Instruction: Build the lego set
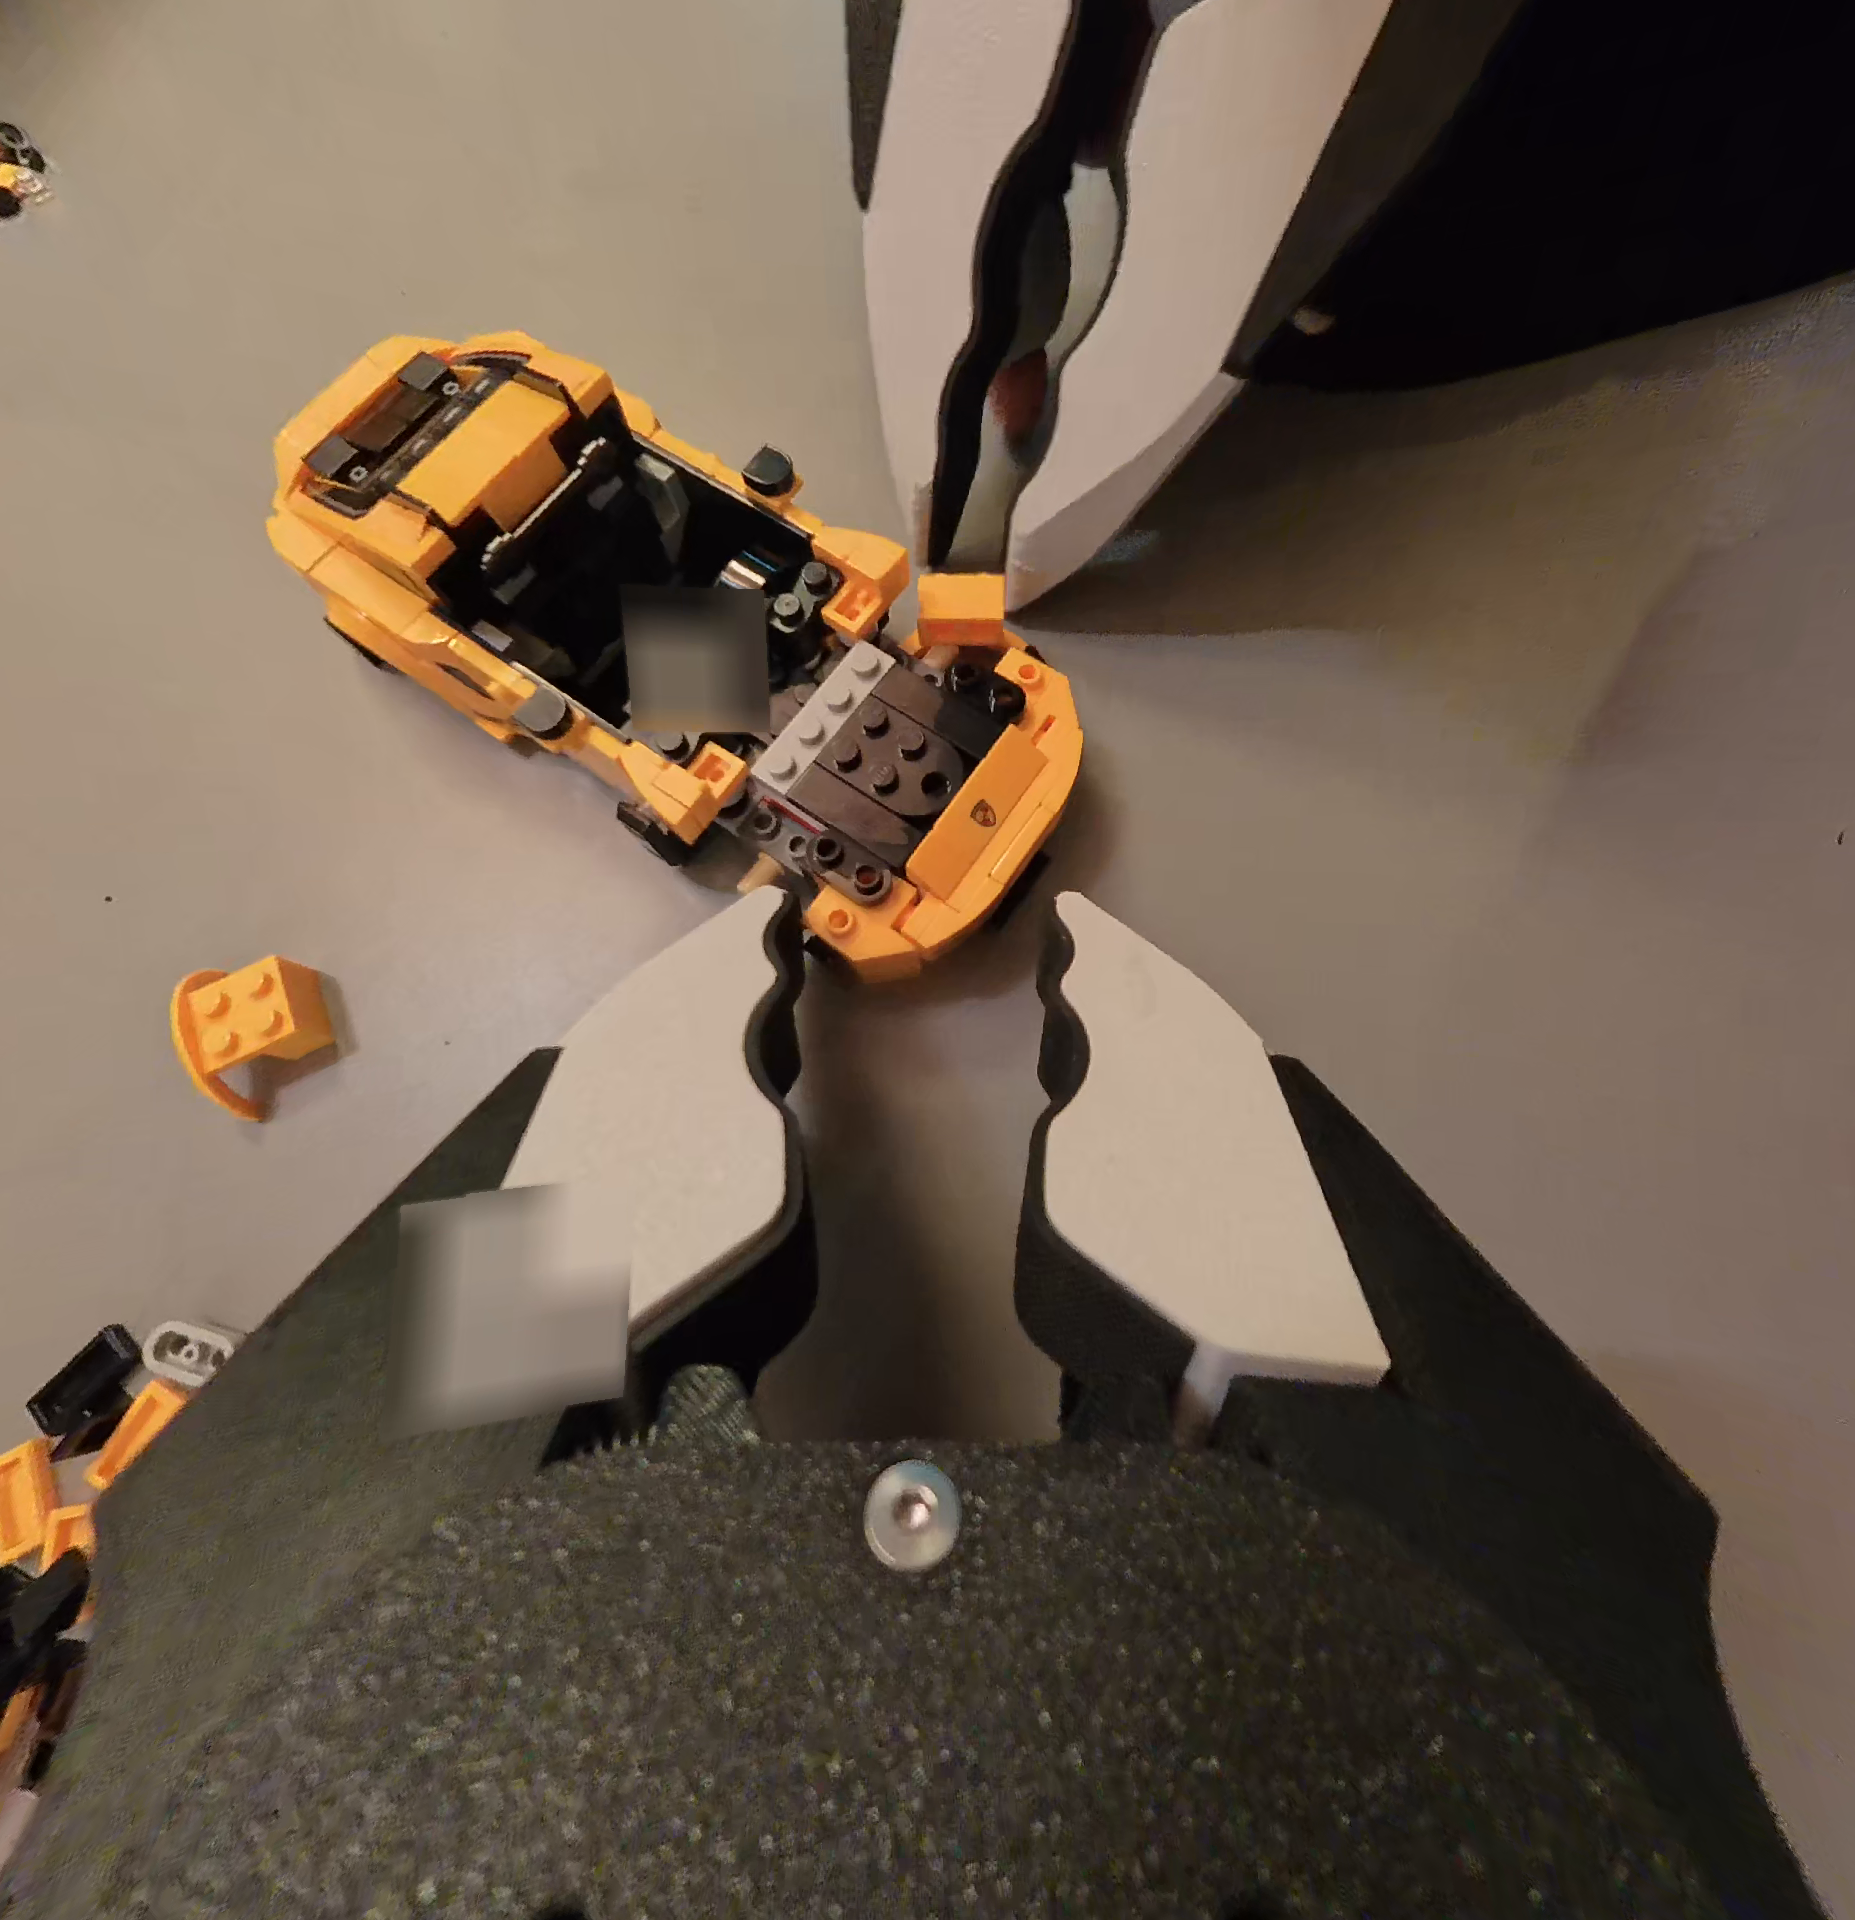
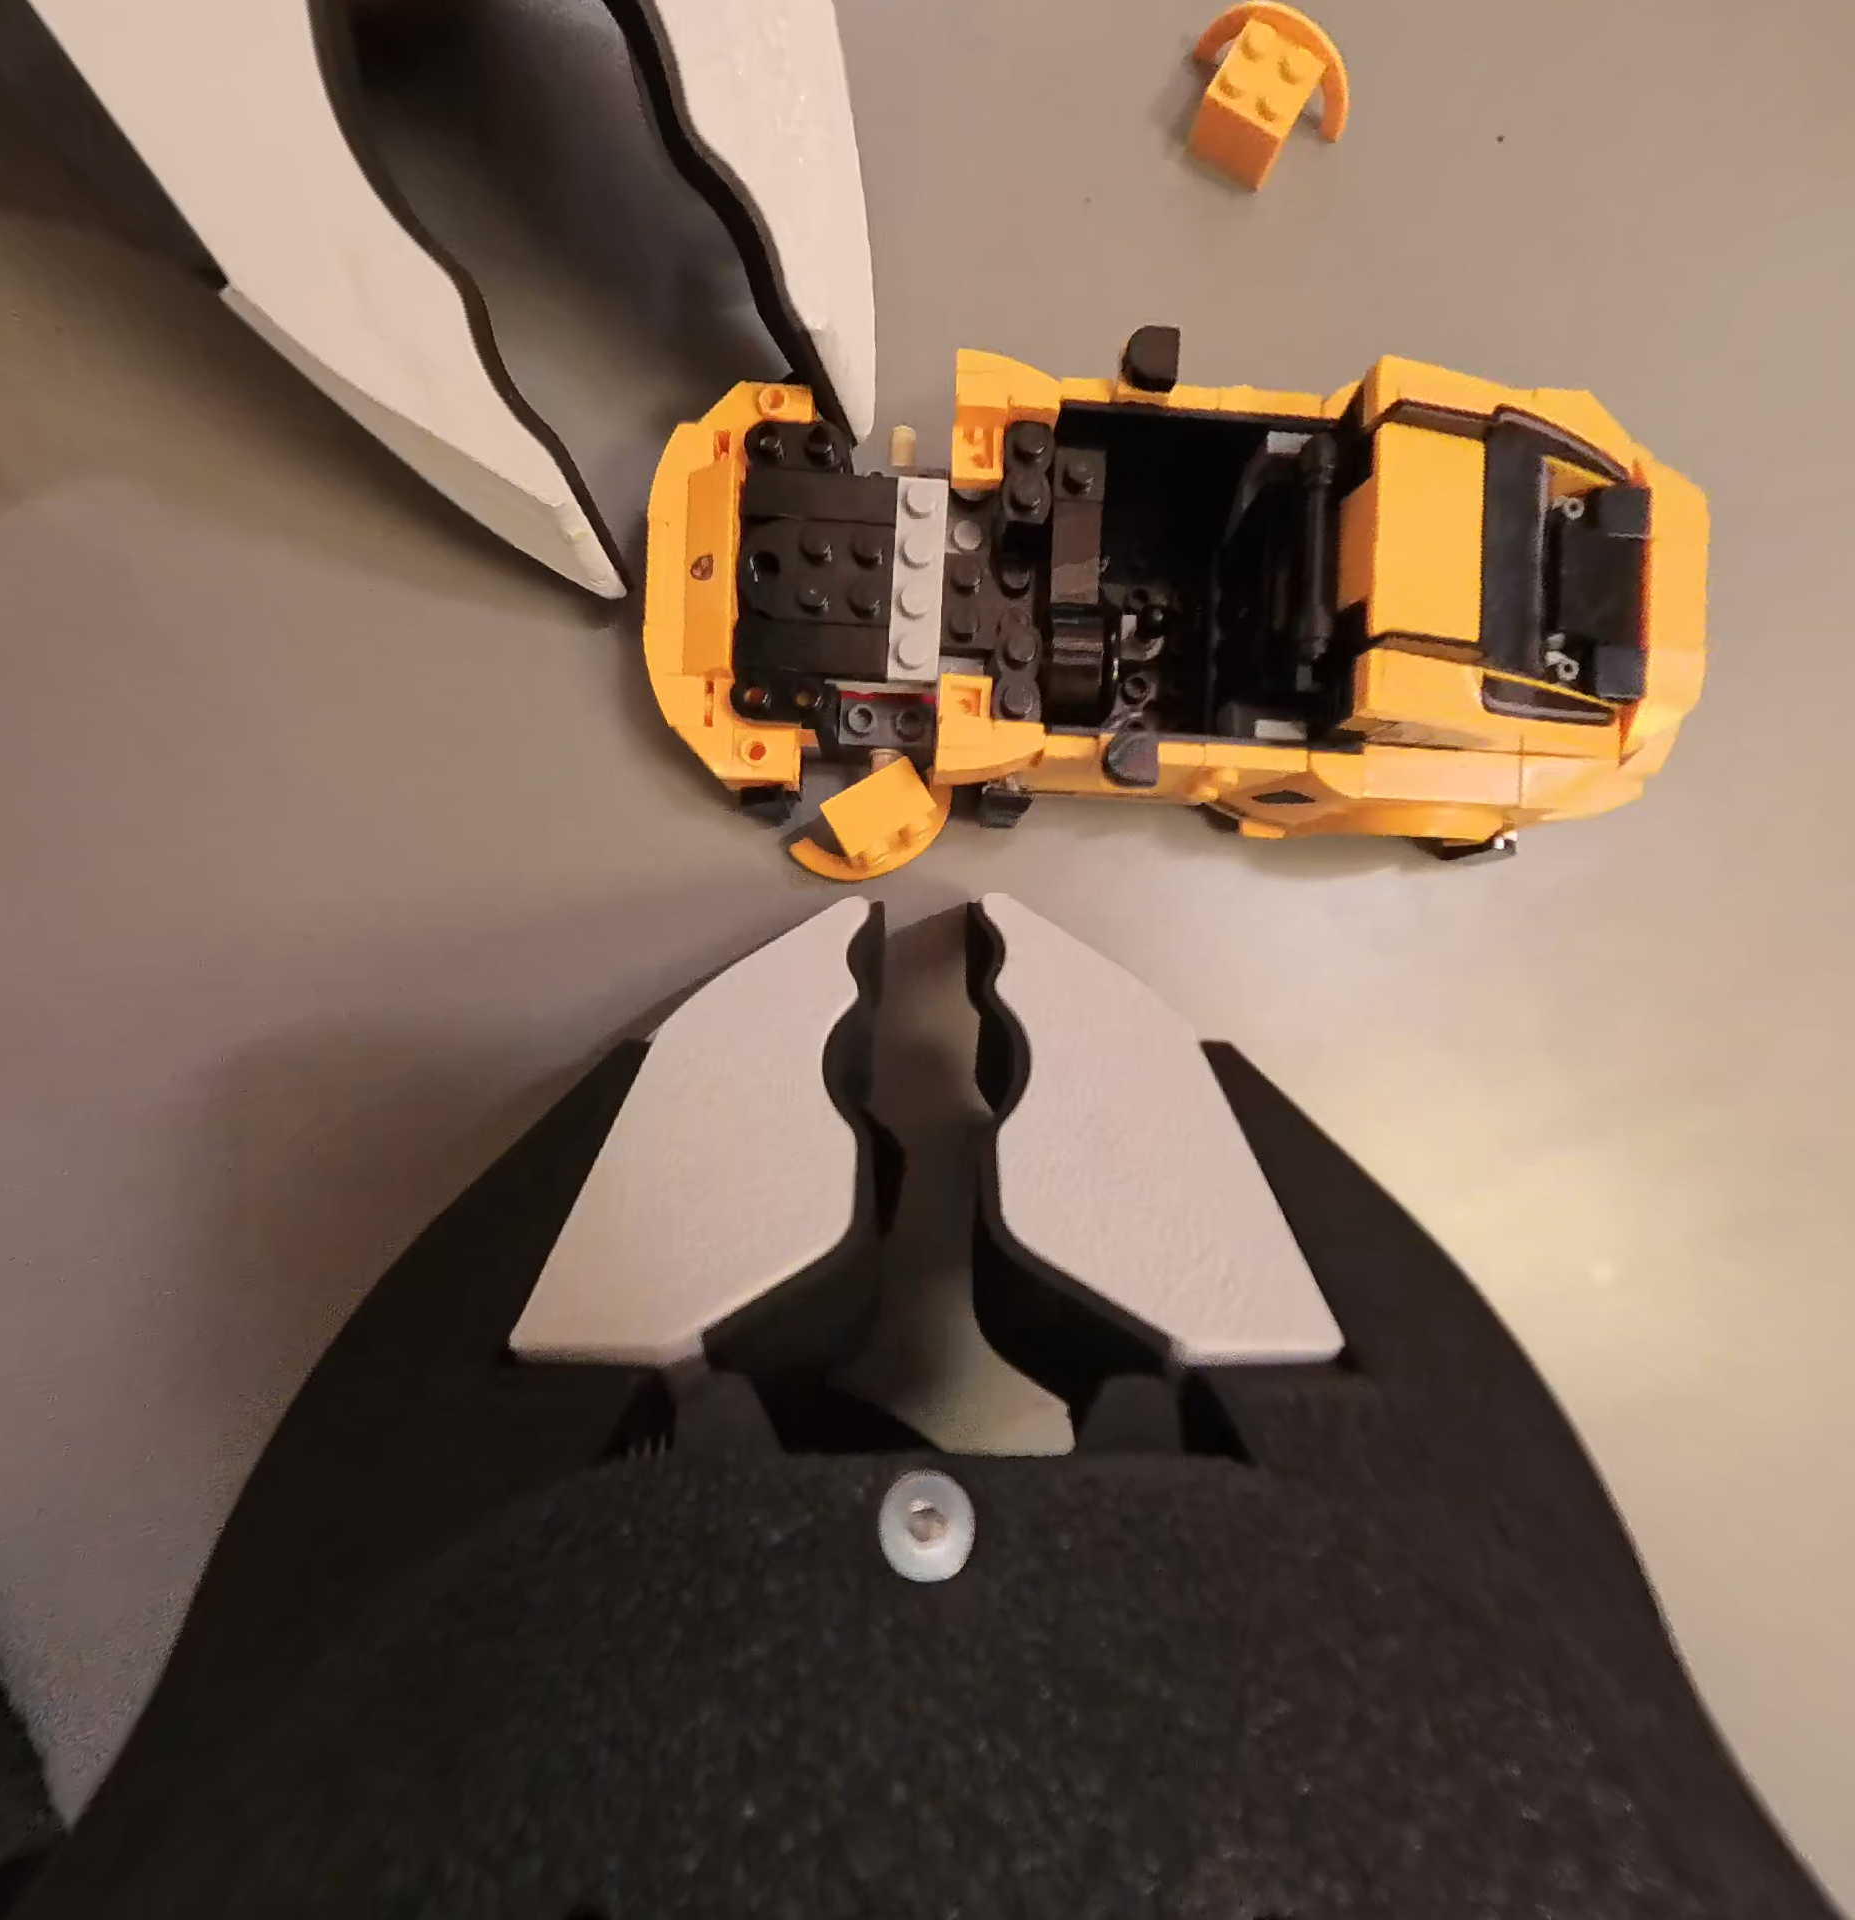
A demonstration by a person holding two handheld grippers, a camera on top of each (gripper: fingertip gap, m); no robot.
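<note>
**Wheel arch at the front axle**

While my left tool [image 1: 918,914] stands wide open with nothing in it, one fingertip [image 2: 845,400] sits against the nose of the orange car [image 2: 1162,592] and the other just off its bumper, I judge to steady the car on the grey bench [image 1: 1422,831]. My right tool [image 2: 923,909] is nearly closed and empty, its tips just short of the orange wheel-arch piece [image 2: 871,816], which lies tilted against the car's front axle, not yet seated, as far as I can tell from this angle. It sits there because that corner needs its arch. A second arch piece [image 1: 248,1023] waits well apart, for the opposite side. Loose spare bricks [image 1: 61,1455] lie at the bench edge.
</note>
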